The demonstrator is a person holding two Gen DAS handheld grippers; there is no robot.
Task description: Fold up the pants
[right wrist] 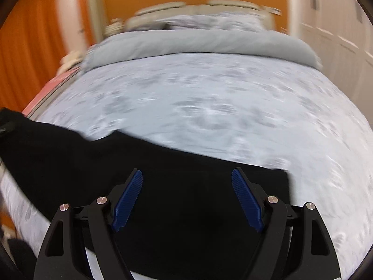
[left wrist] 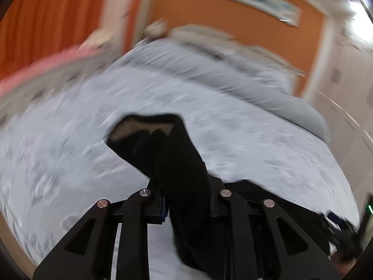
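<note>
- The black soft fabric pants lie across the near part of the wide bed with the pale grey patterned cover; in the right wrist view they stretch from the left edge of the picture to a straight end at the right.
- One end of the pants is lifted above the bed in the left wrist view. It stands up between the black fingers of the left gripper, and its opening shows at the top.
- The jaws of the left gripper are closed on this raised cloth. Only a thin strip of one blue ribbed pad is visible beside the fabric.
- The right gripper hangs over the flat part of the pants with its jaws wide apart. Its two blue ribbed pads stand well apart, with nothing pressed between them; only the dark cloth is seen below.
- A folded plain grey duvet lies across the far part of the bed, and behind it is a beige headboard.
- An orange wall is behind the bed, and an orange curtain hangs at the left.
- Both pictures are blurred, so the fine pattern of the cover cannot be read.
</note>
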